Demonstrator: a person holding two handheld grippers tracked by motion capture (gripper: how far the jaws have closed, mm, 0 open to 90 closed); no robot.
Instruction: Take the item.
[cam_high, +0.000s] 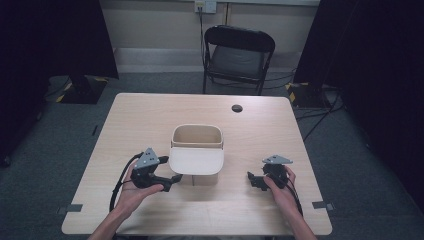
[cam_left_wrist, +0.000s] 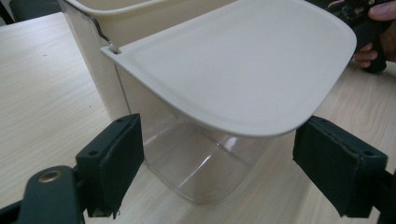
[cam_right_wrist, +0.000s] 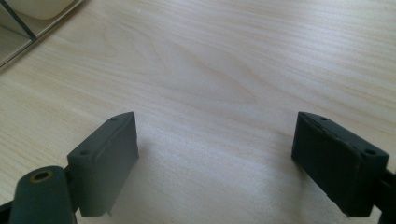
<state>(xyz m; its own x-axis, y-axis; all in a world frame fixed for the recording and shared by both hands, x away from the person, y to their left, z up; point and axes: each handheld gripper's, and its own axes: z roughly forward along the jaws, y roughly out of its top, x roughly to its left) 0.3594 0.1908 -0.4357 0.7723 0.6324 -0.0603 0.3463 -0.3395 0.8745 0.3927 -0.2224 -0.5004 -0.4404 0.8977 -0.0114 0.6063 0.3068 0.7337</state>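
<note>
Nearest me, at the lower left of the high view, I have the left gripper with its jaws spread, pinching nothing; in the left gripper view its pads stand apart just below the near edge of the lid, clear of it. At the lower right of the high view, I have the right gripper well apart from the bin, its jaws likewise spread over bare table. Farther up, at frame centre, stands the bin, cream with a clear lower wall, its hinged lid raised and jutting toward me.
</note>
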